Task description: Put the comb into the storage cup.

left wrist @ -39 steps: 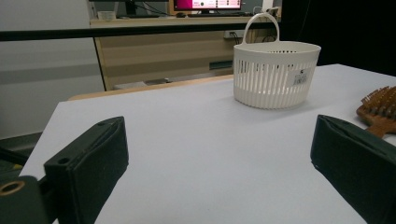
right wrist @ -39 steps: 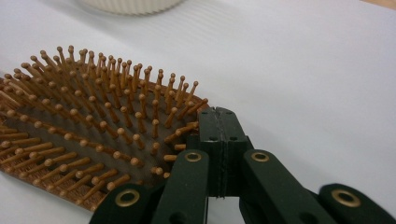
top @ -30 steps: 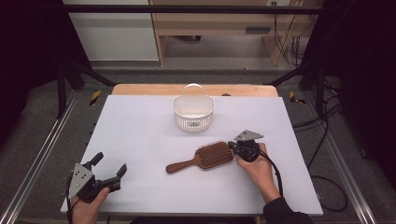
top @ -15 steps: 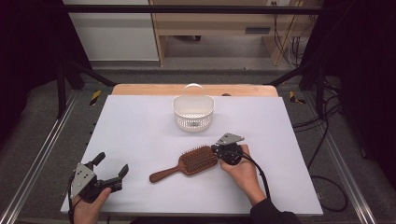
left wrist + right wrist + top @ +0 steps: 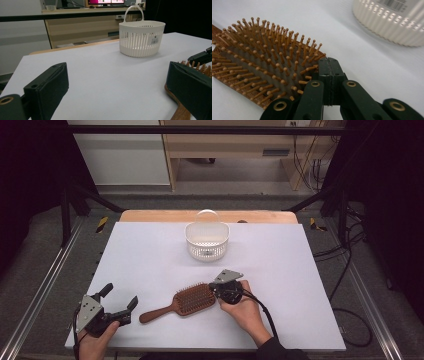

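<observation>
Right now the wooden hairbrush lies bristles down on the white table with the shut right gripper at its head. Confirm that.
Not quite: the hairbrush lies bristles up, not down, as the right gripper view shows, its pins standing clear of the pad. The rest holds: it rests on the white table and the shut right gripper sits at its head.

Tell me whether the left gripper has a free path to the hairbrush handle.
Probably yes: the left gripper stands open beside the hairbrush handle, with bare table between them.
</observation>
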The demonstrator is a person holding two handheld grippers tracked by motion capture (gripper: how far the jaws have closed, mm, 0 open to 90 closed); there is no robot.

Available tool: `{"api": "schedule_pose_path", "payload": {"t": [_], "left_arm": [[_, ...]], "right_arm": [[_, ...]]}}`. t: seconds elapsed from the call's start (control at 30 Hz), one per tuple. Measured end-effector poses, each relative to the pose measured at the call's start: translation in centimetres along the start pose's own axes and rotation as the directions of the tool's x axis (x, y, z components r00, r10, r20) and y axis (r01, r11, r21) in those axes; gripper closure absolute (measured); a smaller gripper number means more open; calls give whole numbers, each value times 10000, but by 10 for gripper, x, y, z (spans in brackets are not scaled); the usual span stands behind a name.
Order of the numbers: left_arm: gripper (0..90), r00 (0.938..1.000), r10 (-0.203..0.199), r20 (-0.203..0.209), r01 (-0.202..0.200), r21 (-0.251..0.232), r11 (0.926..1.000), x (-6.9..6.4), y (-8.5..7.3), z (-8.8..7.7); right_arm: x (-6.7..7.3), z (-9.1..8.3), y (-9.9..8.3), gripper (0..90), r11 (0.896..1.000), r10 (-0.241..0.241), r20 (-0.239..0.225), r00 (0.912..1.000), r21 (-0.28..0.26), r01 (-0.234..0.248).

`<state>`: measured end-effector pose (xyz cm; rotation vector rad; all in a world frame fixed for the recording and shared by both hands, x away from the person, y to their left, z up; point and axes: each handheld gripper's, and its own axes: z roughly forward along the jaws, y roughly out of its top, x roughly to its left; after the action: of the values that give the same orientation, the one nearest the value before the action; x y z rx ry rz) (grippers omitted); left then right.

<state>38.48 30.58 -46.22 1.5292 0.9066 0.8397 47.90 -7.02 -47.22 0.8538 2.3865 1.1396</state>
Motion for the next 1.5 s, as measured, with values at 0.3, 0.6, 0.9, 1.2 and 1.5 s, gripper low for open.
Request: {"api": "schedule_pose_path", "payload": {"t": [0.3, 0.6, 0.9, 1.2, 1.5], "left_arm": [[40, 10000, -16, 13, 16, -24, 10000, 0, 0, -1], [40, 10000, -35, 27, 36, -25, 10000, 1, 0, -1], [40, 9999, -97, 67, 97, -8, 10000, 1, 0, -2], [38, 9988, -7, 481, -7, 303, 9995, -8, 4, -1], [34, 9763, 920, 1961, -1174, 1223, 9855, -28, 24, 11]], "right_arm": [[9, 8, 7, 900, 9999, -155, -168, 9997, -36, 154], [-1, -7, 7, 894, 9981, 130, 135, 9998, -604, -122], [-24, -54, -13, 809, 9781, 610, 1103, 9920, -2049, -374], [-47, -111, -58, 311, 9271, 1474, 2597, 9544, -3724, -419], [-64, -134, -84, 97, 8727, 2589, 2654, 9287, -4764, -1072]]}}
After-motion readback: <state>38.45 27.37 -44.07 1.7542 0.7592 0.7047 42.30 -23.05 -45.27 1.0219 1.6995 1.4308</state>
